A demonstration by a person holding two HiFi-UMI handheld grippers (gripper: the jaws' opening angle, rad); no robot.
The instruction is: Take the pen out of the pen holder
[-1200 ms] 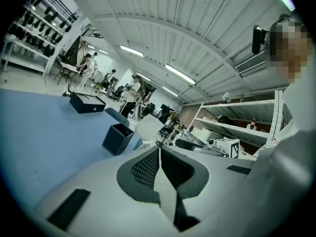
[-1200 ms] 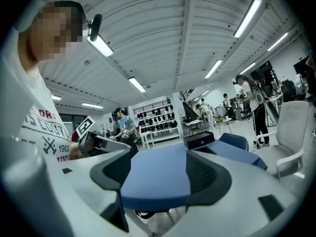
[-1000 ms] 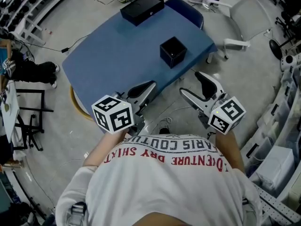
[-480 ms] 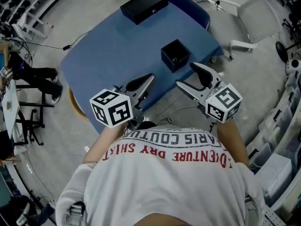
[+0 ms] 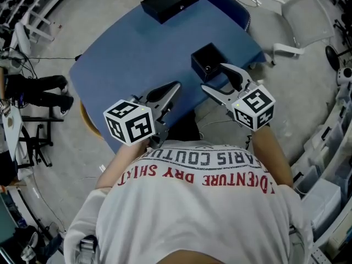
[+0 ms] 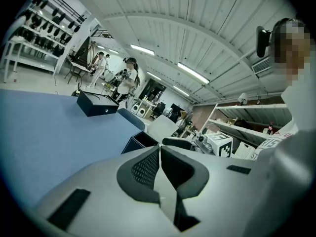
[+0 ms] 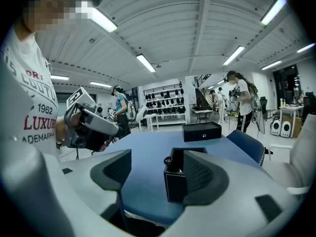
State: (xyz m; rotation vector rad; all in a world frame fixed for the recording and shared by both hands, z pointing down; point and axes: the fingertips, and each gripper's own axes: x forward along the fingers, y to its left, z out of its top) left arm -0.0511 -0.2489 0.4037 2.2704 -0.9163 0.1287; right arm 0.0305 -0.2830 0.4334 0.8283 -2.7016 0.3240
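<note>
Hovering over the near edge of the blue table point(image 5: 126, 54), the left gripper point(image 5: 174, 87) has its jaws pressed together with nothing between them. To its right the black holder point(image 5: 206, 61) stands near the table's right corner. The pen point(image 7: 168, 160) is inside it, only its round end showing at the rim. The right gripper point(image 5: 213, 77) gapes wide and grips nothing; the holder sits just ahead of the gap, partly behind one jaw. A black box point(image 5: 169, 1) lies at the far edge, well clear.
</note>
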